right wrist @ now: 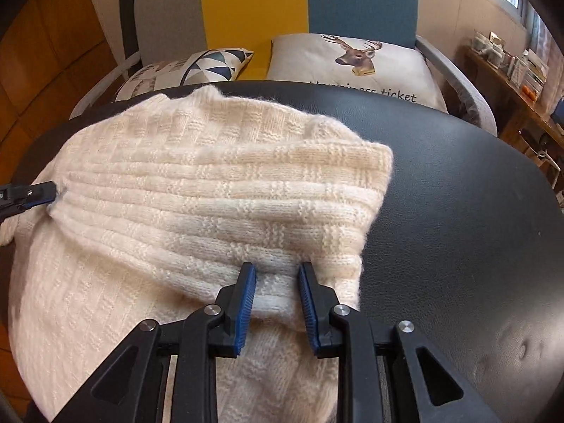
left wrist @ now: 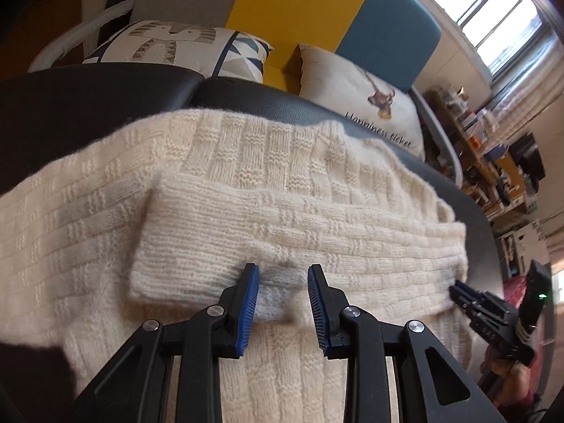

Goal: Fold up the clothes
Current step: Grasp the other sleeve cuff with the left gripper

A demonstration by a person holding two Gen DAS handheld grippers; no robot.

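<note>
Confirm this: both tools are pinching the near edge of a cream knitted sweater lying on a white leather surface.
Not quite: the surface is black, not white, as the right wrist view shows. Both the left tool and the right tool do pinch the near edge of the cream knitted sweater.

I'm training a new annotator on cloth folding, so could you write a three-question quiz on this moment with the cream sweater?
1. True or false: both grippers are clamped on knit fabric.
2. What surface does the cream sweater lie on? A) wooden floor B) black padded table C) yellow sofa seat
3. Fill in: the cushion behind the table bears a picture of a ____.

Key:
1. True. The left gripper and the right gripper each pinch a folded edge of the sweater.
2. B, the black padded table.
3. Deer, on the white cushion.
</note>
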